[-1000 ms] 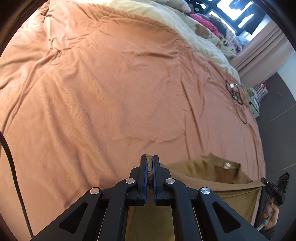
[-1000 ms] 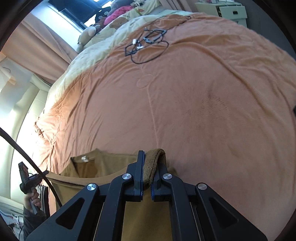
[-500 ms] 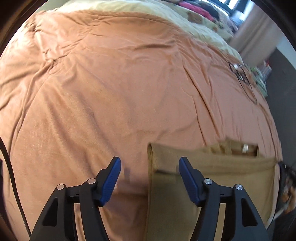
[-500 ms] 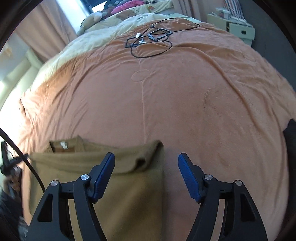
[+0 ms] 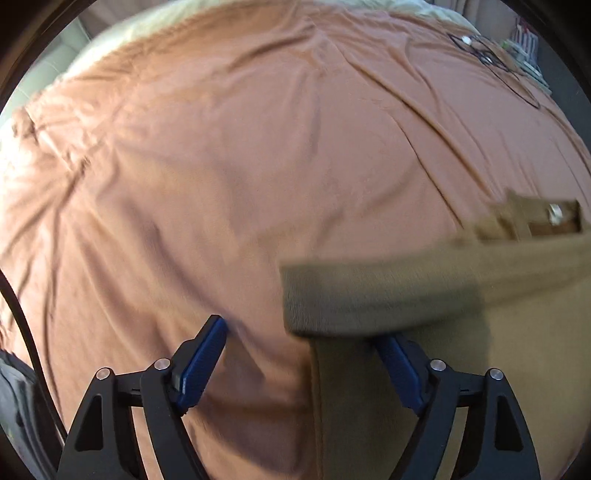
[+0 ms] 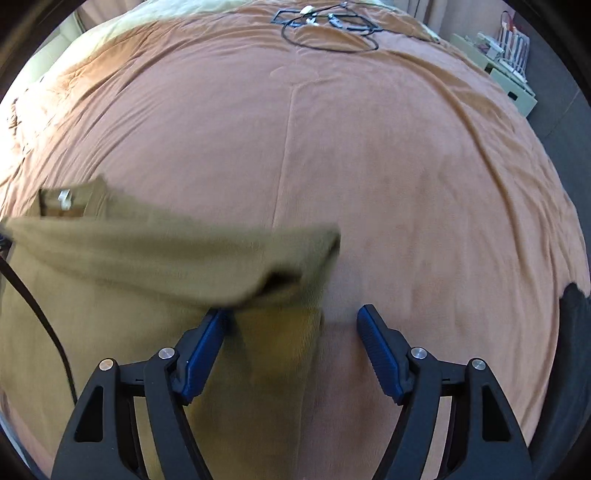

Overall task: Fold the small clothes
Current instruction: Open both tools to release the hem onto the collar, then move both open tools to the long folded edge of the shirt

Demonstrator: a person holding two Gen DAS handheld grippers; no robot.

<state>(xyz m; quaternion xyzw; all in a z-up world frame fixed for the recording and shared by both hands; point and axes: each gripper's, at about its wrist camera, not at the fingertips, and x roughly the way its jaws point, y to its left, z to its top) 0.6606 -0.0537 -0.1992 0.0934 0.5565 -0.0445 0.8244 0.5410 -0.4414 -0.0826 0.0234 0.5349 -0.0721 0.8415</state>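
Note:
An olive-brown garment (image 5: 443, 288) lies on the orange-brown bedspread (image 5: 258, 147), its near part folded over toward the collar and white label (image 5: 554, 212). My left gripper (image 5: 299, 354) is open and empty, jaws wide, at the garment's left folded corner. In the right wrist view the same garment (image 6: 147, 266) lies at lower left with its label (image 6: 63, 197) at the far left. My right gripper (image 6: 291, 343) is open and empty at the garment's right folded corner. The fabric looks blurred.
A black cable with glasses-like loops (image 6: 328, 26) lies at the far end of the bedspread (image 6: 369, 147). A cream quilt (image 6: 96, 33) borders the far left. A bedside cabinet (image 6: 506, 74) stands beyond the right edge. A dark object (image 6: 572, 332) sits at the right.
Both grippers were shut on the garment's corners a second ago, then opened and let go. The fold has dropped onto the garment, and both grippers have pulled back toward me.

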